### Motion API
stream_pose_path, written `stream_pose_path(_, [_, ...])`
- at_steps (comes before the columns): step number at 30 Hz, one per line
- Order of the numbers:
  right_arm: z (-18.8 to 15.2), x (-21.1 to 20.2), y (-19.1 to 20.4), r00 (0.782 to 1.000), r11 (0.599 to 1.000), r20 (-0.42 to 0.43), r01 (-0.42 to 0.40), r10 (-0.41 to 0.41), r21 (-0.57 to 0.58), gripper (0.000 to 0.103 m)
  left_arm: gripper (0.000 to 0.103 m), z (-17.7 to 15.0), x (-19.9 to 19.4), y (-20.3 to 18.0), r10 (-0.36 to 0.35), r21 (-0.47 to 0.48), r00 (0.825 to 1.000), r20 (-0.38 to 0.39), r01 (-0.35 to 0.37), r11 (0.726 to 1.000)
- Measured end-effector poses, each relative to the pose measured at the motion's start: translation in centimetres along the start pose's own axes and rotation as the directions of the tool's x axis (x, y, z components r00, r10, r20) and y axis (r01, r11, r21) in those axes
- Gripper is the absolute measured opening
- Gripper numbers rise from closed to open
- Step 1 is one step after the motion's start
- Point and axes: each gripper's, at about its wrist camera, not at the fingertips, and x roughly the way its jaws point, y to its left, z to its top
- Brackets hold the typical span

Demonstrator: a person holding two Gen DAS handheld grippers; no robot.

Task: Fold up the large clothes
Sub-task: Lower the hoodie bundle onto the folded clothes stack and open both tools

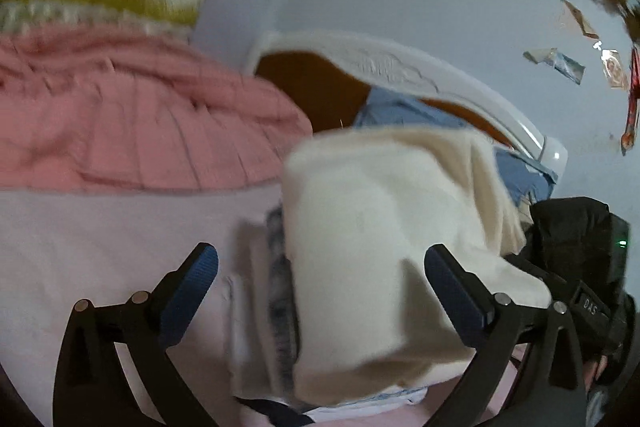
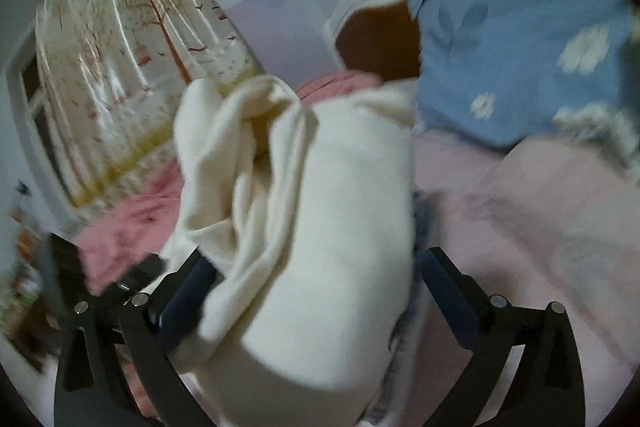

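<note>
The left wrist view alone shows the other gripper's black body point(image 1: 592, 267) at the right edge, printed with letters that look like "DAS", and small paper pictures point(image 1: 568, 65) stuck on the pale wall at upper right. The right wrist view alone shows a tree-print curtain point(image 2: 120, 67) at upper left and a blue pillow with white flowers point(image 2: 520, 47) at upper right.

The cream garment point(image 1: 384, 247), folded into a thick bundle, fills the centre of both views and lies on the pale pink bed sheet point(image 1: 100, 247). The left gripper point(image 1: 320, 291) has its jaws wide apart, the bundle's lower corner lying over the right finger. The right gripper point(image 2: 316, 303) is equally spread; cloth drapes against its left finger, with no squeeze visible.

A pink ribbed blanket point(image 1: 140, 123) lies at middle left, a white-and-brown headboard point(image 1: 360, 75) behind. Both views are motion-blurred.
</note>
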Motion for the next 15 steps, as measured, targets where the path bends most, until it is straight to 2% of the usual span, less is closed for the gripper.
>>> stream_pose_path(4, [0.5, -5.5, 2.4, 0.992, 0.997, 0.107, 0.072, -0.068, -0.038, 0.103, 0.103, 1.2, -4.7, -0.4, 0.042, 0.032, 0.994, 0.097, -0.045, 0.998])
stream_pose_path(7, [0.1, -10.2, 5.1, 0.975, 0.99, 0.205, 0.102, -0.081, -0.093, 0.103, 0.103, 1.4, -6.9, -1.5, 0.105, 0.139, 0.987, 0.118, -0.121, 0.983])
stream_pose_path(10, [-2.0, -13.1, 7.7, 0.959, 0.972, 0.265, 0.148, -0.097, -0.182, 0.103, 0.103, -0.4, -9.9, -1.5, 0.195, 0.201, 0.97, 0.149, -0.222, 0.954])
stream_pose_path(13, [-5.4, -14.2, 10.2, 0.94, 0.949, 0.313, 0.212, -0.133, -0.234, 0.103, 0.103, -3.4, -12.6, -0.4, 0.24, 0.202, 0.955, 0.173, -0.273, 0.941])
stream_pose_path(15, [-8.0, -13.8, 11.2, 0.942, 0.95, 0.311, 0.206, -0.128, -0.235, 0.103, 0.103, -5.5, -14.2, 0.2, 0.297, 0.211, 0.934, 0.196, -0.336, 0.918])
